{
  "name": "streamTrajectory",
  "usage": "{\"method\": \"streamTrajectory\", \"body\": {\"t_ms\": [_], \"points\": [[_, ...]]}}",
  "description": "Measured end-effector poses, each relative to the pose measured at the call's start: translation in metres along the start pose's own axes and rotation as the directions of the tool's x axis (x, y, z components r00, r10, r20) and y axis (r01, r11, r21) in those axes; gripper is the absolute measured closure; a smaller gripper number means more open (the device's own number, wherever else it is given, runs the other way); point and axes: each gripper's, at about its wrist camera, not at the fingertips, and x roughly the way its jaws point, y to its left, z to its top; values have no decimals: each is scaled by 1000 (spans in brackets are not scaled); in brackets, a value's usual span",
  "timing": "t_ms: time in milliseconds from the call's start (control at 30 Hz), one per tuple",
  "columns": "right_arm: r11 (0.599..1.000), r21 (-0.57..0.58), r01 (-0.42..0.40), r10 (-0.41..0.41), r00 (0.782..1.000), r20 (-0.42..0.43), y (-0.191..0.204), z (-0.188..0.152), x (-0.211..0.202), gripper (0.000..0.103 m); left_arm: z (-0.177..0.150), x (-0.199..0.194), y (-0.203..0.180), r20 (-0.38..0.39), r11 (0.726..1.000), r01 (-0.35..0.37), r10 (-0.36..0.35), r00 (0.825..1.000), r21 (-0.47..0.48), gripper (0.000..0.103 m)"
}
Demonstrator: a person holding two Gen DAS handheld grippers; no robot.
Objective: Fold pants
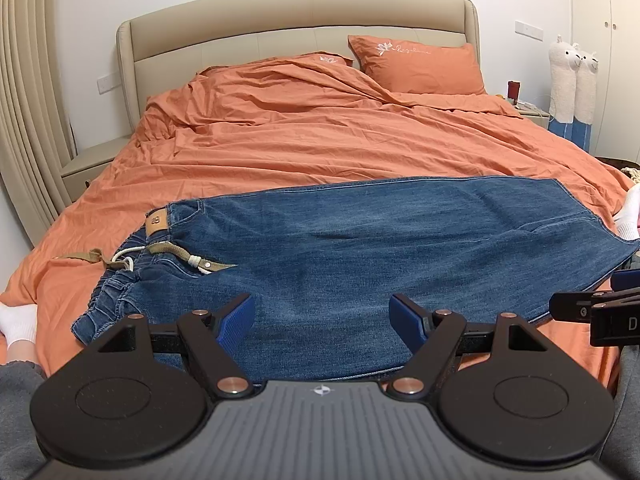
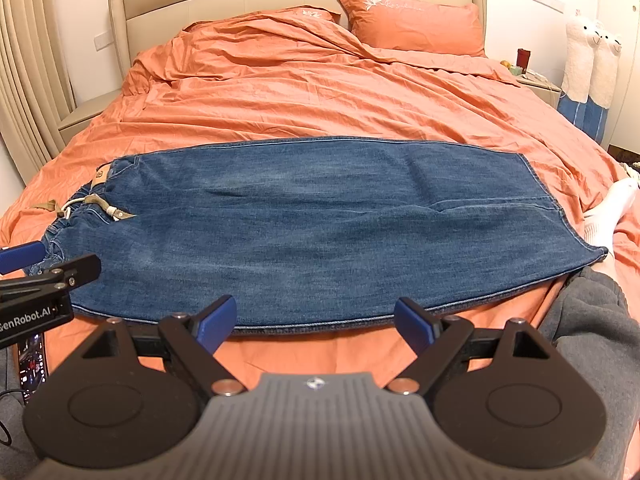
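Observation:
Blue denim pants (image 1: 360, 252) lie flat across the orange bed, legs folded one on the other, waistband with a tan belt (image 1: 168, 258) at the left and hems at the right. They also show in the right wrist view (image 2: 320, 220). My left gripper (image 1: 322, 320) is open and empty, hovering over the near edge of the pants by the waist half. My right gripper (image 2: 314, 320) is open and empty, just short of the pants' near edge. Each gripper shows at the edge of the other's view.
The bed has an orange duvet (image 1: 320, 140), an orange pillow (image 1: 416, 66) and a beige headboard (image 1: 280, 20). The person's white-socked feet (image 2: 608, 212) and grey-trousered knees (image 2: 592, 320) rest on the bed at both sides. A nightstand and plush llamas (image 1: 572, 80) stand far right.

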Motion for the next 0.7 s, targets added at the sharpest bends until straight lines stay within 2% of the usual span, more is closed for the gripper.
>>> {"method": "streamTrajectory", "body": {"t_ms": [700], "points": [[1000,3,0,0,1000,3,0,-3,0,20,-3,-4,0,0,1000,0,0,1000,-6,14]]}}
